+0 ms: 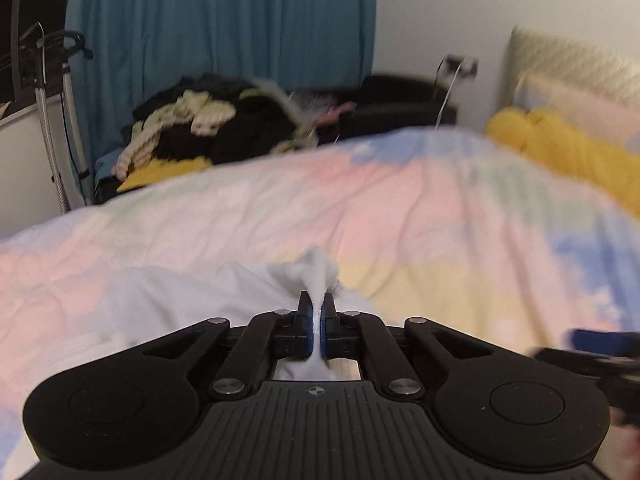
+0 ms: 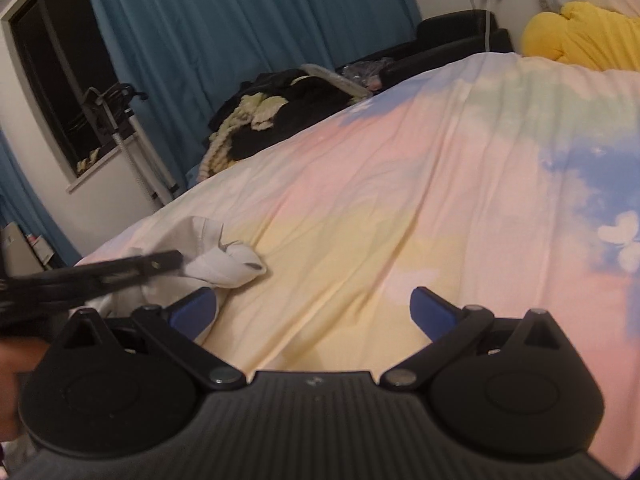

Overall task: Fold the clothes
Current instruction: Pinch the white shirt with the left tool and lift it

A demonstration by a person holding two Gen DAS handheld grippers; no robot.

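Note:
A white garment point(image 1: 224, 292) lies crumpled on the pastel bed cover point(image 1: 400, 208). My left gripper point(image 1: 317, 300) is shut on a bunched fold of it, and white cloth sticks out above and below the blue pads. In the right wrist view the same gripper point(image 2: 176, 262) comes in from the left, with the knotted bunch of the white garment point(image 2: 228, 266) at its tip. My right gripper point(image 2: 314, 304) stands open just right of that bunch, over bare cover, with nothing between its fingers point(image 2: 430, 306). It shows only as a blur at the right edge of the left wrist view.
A yellow cushion point(image 2: 592, 36) and a pale pillow point(image 1: 576, 92) lie at the head of the bed. A heap of dark and cream clothes point(image 1: 208, 128) sits beyond the far edge, in front of a blue curtain point(image 1: 224, 20). A metal stand point(image 1: 48, 120) is at the left.

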